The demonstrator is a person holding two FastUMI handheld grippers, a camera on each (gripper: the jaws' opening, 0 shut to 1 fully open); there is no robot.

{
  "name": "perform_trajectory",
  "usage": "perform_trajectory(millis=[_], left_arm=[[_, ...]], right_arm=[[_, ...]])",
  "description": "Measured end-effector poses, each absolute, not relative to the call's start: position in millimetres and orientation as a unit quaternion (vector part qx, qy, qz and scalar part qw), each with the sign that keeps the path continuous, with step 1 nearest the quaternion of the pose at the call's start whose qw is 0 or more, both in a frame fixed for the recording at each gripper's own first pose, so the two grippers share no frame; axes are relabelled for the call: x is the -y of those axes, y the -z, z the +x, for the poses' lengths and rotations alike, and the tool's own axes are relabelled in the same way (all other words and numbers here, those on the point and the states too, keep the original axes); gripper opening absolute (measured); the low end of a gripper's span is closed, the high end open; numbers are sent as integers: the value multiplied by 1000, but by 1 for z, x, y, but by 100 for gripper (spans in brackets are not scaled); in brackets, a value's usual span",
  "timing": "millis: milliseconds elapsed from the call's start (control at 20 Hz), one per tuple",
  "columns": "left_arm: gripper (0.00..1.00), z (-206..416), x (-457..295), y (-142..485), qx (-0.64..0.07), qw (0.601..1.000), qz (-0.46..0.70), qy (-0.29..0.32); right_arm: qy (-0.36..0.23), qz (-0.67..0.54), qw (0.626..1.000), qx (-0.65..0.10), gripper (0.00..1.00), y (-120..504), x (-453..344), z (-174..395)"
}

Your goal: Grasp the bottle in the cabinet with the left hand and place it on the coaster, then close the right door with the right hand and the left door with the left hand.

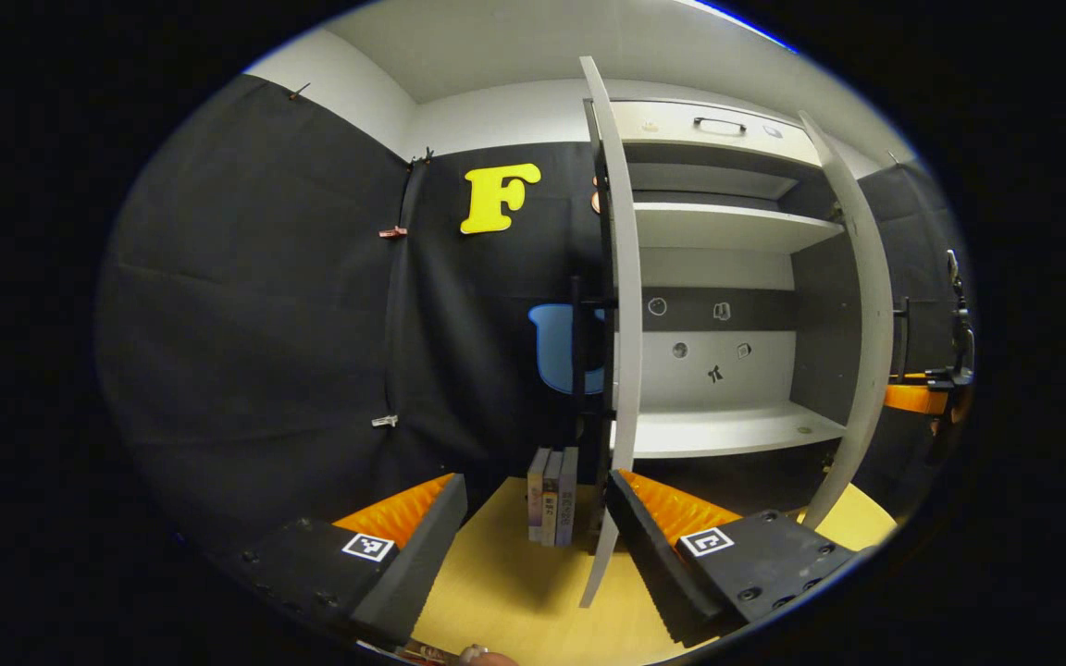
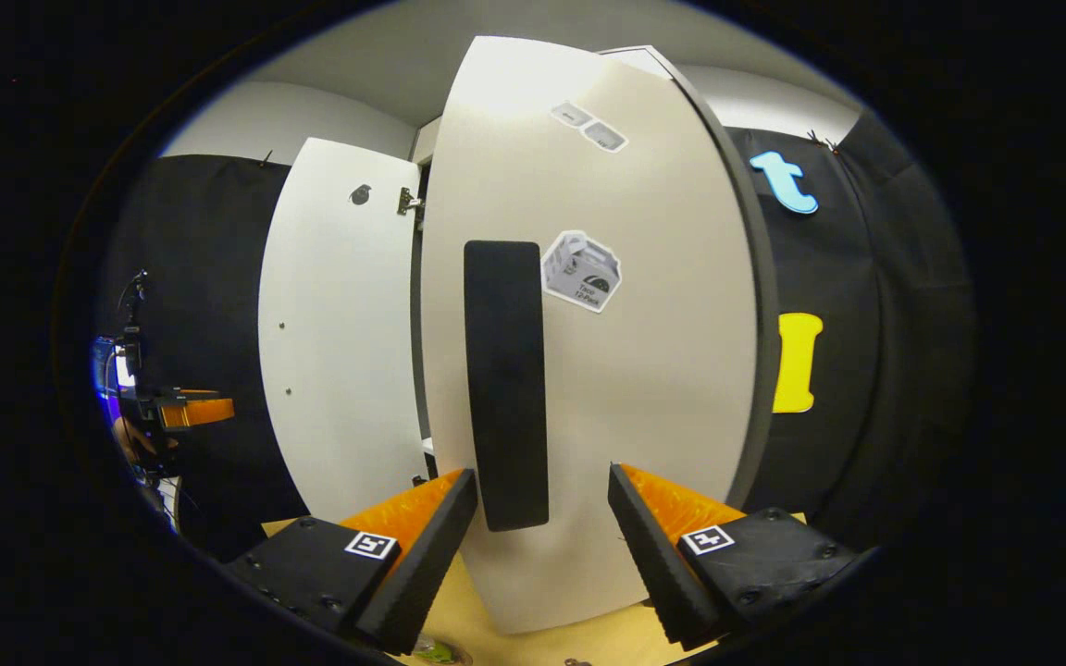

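Doors both ajar on the cabinet [image 1: 727,277], your spread left gripper [image 1: 538,546] faces the left door [image 1: 624,305] edge, your spread right gripper [image 2: 542,546] fronts the right door [image 2: 644,370] beside its handle [image 2: 505,384].

Left gripper view: low over the surface [image 1: 514,592], facing the open cabinet [image 1: 727,277] head-on from a moderate distance, aligned with the edge of the left door [image 1: 624,277]; shelves visible between both doors, books [image 1: 551,497] ahead. Right gripper view: very near the outer face of the right door [image 2: 644,370], facing it squarely, its handle [image 2: 505,384] just beyond the gripper [image 2: 542,518]. Shared: both doors and the surface; each view catches the other gripper far off at its edge.
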State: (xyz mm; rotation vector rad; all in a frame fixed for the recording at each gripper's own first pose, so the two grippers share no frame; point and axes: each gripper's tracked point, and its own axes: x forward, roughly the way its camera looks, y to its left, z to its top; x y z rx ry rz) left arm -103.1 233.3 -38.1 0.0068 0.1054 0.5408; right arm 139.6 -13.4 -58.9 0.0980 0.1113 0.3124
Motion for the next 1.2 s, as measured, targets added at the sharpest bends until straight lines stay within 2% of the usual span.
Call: perform_trajectory(millis=[300, 900, 950, 1050, 1100, 1200], left_arm=[[96, -90, -255, 21, -33, 968, -4, -251], [99, -34, -251, 17, -12, 985, -35, -170], [93, -33, -250, 17, -14, 986, -35, -161], [94, -30, -244, 15, -19, 988, -22, -150], [90, -28, -241, 14, -21, 989, -11, -146], [94, -25, -233, 14, -22, 990, 1, -136]], right_arm=[[-163, 63, 983, -53, 96, 56, -3, 151], [-75, 74, 993, -61, 96, 60, 44, 107], [-72, 77, 993, -60, 96, 60, 45, 105], [-66, 82, 993, -60, 96, 60, 49, 103], [-63, 82, 993, -61, 96, 61, 50, 103], [-62, 83, 993, -60, 96, 60, 52, 104]])
